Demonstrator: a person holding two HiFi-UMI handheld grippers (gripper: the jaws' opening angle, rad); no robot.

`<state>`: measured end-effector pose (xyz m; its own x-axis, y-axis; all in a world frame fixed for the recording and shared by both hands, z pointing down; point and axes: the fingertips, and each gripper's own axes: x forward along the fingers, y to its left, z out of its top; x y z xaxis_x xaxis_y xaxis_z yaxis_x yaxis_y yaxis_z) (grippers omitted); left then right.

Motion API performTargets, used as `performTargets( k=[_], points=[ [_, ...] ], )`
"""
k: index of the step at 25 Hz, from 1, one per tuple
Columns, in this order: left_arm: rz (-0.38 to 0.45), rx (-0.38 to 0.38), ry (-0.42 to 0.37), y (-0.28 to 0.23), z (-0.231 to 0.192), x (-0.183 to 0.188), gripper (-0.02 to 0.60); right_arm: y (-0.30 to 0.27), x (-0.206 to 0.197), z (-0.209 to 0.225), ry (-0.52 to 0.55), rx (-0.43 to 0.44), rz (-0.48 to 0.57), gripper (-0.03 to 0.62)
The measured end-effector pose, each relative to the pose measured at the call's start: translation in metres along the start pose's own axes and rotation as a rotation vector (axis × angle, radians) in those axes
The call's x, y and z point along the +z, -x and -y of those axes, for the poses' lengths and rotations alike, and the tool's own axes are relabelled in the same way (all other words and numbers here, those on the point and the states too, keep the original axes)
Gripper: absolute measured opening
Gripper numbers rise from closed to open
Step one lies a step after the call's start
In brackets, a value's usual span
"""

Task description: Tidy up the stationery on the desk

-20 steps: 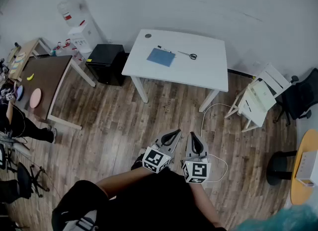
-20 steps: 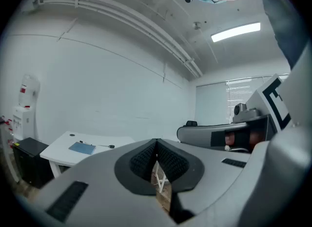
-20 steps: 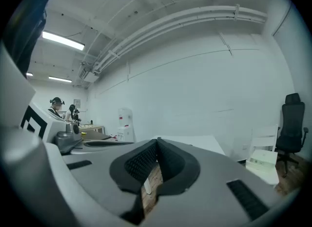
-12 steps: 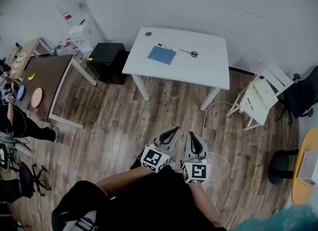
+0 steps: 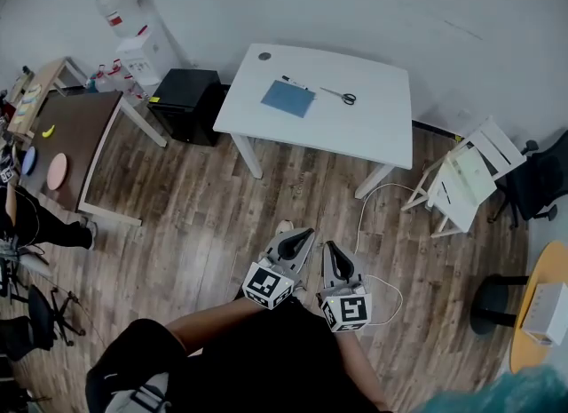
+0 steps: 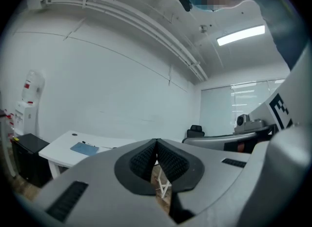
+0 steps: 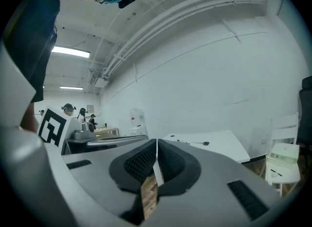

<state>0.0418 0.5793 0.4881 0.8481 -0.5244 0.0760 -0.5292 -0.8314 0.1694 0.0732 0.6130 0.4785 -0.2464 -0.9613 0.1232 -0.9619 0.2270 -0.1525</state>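
- Approach to the desk: my left hand-held gripper and right hand-held gripper hang side by side over the wooden floor, well short of the white tabletop. Each has its pads pressed together and holds nothing.
- The stationery waits on the far half of the tabletop. A blue pad lies near its middle, a pen closer to its far edge, and scissors right of its centre.
- As I judge it, the step in hand is simply getting there. I want to reach the tabletop's near edge squarely, with both jaws opened before they cross it.
- The pen and scissors lie flat on the tabletop, so I would tip a gripper down and pinch across the narrow part.
- The thin pad likely needs sliding to the tabletop's edge to get a jaw under it.
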Motion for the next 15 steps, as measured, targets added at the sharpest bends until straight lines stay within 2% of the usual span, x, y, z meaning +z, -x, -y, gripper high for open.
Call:
performTargets(
  k=[3, 8, 15],
  points=[
    [-0.006, -0.015, 0.024, -0.021, -0.021, -0.003, 0.014, -0.026, -0.003, 0.007, 0.011, 0.022, -0.035, 0.034],
    [-0.030, -0.003, 0.048, -0.063, -0.066, -0.006, 0.014, -0.077, 0.000, 0.042, -0.044, 0.018, -0.074, 0.034],
    [-0.054, -0.004, 0.066, -0.123, -0.145, 0.002, 0.014, -0.178, 0.015, 0.081, -0.055, 0.014, -0.120, 0.034]
  ],
)
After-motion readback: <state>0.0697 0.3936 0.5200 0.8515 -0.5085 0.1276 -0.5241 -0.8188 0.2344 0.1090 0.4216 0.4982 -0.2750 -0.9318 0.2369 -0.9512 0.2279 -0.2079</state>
